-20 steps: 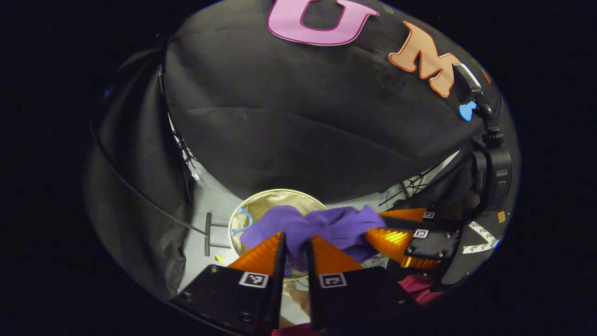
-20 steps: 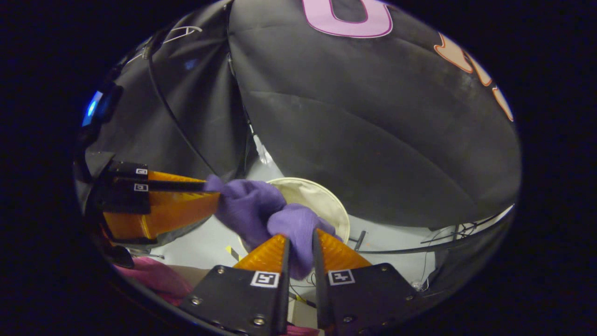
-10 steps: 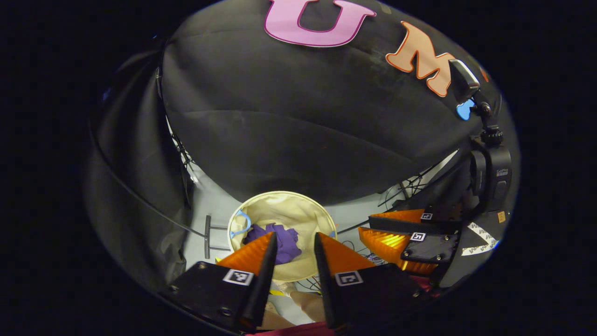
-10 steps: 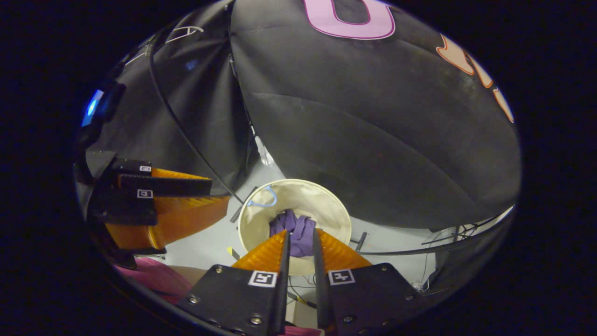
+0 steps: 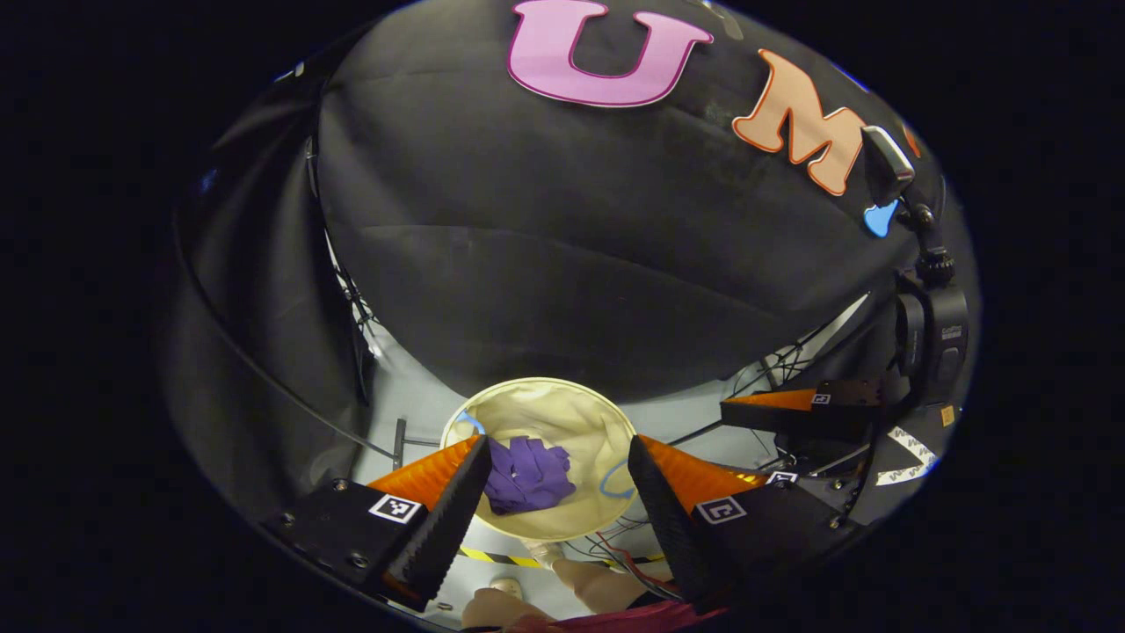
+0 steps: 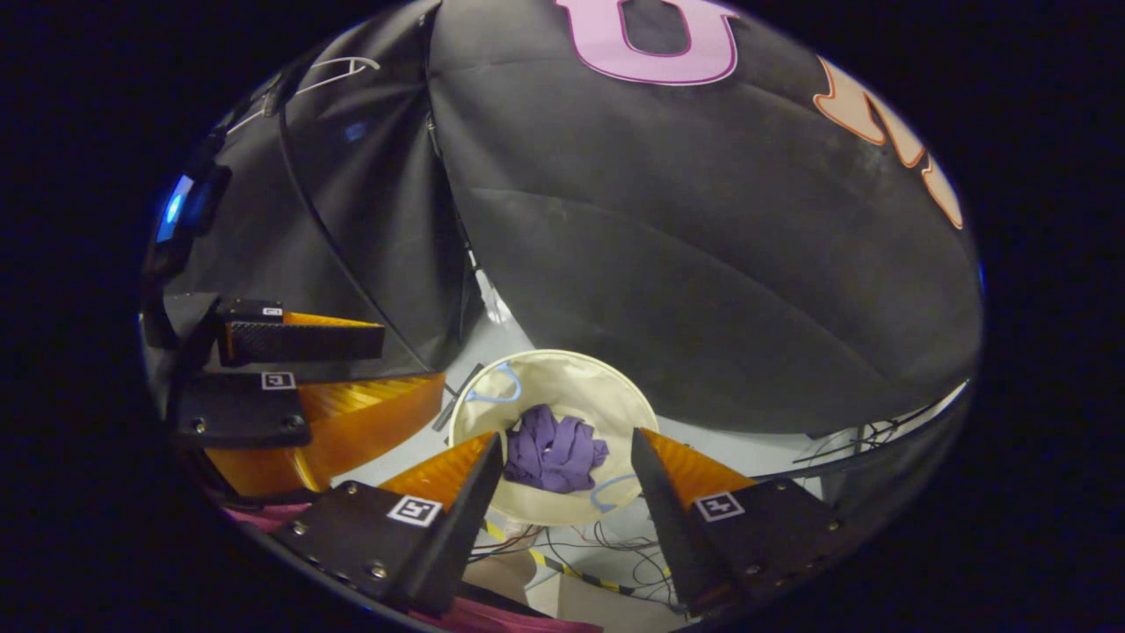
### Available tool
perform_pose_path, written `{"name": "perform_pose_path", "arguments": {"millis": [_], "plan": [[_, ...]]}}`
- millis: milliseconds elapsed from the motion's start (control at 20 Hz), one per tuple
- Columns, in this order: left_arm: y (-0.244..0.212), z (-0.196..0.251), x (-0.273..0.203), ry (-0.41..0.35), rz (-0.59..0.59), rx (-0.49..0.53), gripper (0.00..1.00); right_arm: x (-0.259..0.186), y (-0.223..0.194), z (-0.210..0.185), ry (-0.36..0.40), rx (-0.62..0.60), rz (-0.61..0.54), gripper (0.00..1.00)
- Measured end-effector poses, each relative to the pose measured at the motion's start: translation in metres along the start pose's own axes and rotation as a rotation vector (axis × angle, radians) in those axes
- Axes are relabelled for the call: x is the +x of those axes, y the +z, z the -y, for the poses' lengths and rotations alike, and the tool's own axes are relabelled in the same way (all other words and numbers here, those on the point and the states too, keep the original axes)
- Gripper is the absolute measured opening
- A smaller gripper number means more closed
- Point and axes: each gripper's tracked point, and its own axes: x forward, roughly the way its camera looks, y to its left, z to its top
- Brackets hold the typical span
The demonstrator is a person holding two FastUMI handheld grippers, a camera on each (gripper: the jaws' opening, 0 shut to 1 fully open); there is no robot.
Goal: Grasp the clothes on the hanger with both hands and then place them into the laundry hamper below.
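Left gripper view: looked down from above at the floor of the booth.
Left gripper (image 5: pixel 558 457): fingers were spread wide apart, nothing between them, hanging over the hamper.
Laundry hamper (image 5: pixel 562 409): round, cream-coloured, sat on the pale floor right below, with thin blue loop handles at its rim.
Purple clothes (image 5: pixel 526 473): lay crumpled inside the hamper, toward its left side, not touching either finger.
Right gripper (image 5: pixel 791 440): showed off to the right, well apart from the hamper, fingers parted and empty too.
Camera mount (image 5: pixel 932 325): dark gear on a stalk, stood up behind that gripper.

Right gripper view: pretty much the same scene from the other hand.
Right gripper (image 6: pixel 567 453): fingers were wide apart, gripping nothing, above the hamper.
Laundry hamper (image 6: pixel 571 378): sat on the floor under the fingers.
Purple clothes (image 6: pixel 554 453): were bunched up in the middle of the hamper.
Left gripper (image 6: pixel 400 365): was at the left, near the hamper's rim, fingers parted, empty.
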Motion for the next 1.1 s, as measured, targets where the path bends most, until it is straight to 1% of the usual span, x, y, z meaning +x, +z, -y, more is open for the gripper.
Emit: {"name": "perform_pose_path", "arguments": {"millis": [50,100,150,200,400,450,500,550,600,650,750,800,1000,1100], "plan": [[0.002,-0.002,-0.003,0.003,0.017,0.010,0.98,-0.003,-0.002,0.001,-0.011,0.005,0.008,0.96],[0.007,-0.002,-0.009,0.001,0.034,0.022,0.98,-0.008,-0.001,0.002,-0.023,0.009,0.016,0.99],[0.010,-0.003,-0.015,0.001,0.054,0.033,0.98,-0.016,-0.002,0.003,-0.039,0.014,0.029,0.96],[0.014,-0.004,-0.022,0.002,0.075,0.050,0.98,-0.024,0.000,0.002,-0.054,0.018,0.044,1.00],[0.023,-0.005,-0.066,-0.013,0.155,0.119,0.98,-0.065,0.005,-0.010,-0.119,0.059,0.121,1.00],[0.023,-0.004,-0.077,-0.017,0.171,0.134,0.98,-0.077,0.007,-0.016,-0.133,0.075,0.144,0.96],[0.024,-0.004,-0.090,-0.023,0.193,0.149,0.97,-0.091,0.008,-0.021,-0.146,0.090,0.170,0.96],[0.026,-0.004,-0.103,-0.030,0.213,0.164,0.97,-0.102,0.009,-0.027,-0.161,0.102,0.196,1.00],[0.027,-0.004,-0.117,-0.036,0.236,0.177,1.00,-0.118,0.015,-0.033,-0.180,0.112,0.226,0.96],[0.027,-0.005,-0.130,-0.040,0.258,0.194,0.97,-0.134,0.021,-0.040,-0.201,0.121,0.265,0.96],[0.031,-0.003,-0.159,-0.049,0.311,0.231,0.97,-0.161,0.026,-0.047,-0.240,0.141,0.333,0.96],[0.032,-0.002,-0.171,-0.056,0.329,0.244,0.97,-0.177,0.029,-0.049,-0.259,0.153,0.366,1.00],[0.037,0.003,-0.226,-0.093,0.411,0.269,0.97,-0.234,0.041,-0.051,-0.332,0.206,0.489,0.98],[0.049,0.010,-0.250,-0.105,0.455,0.269,0.96,-0.261,0.041,-0.065,-0.346,0.230,0.550,0.96]]}}
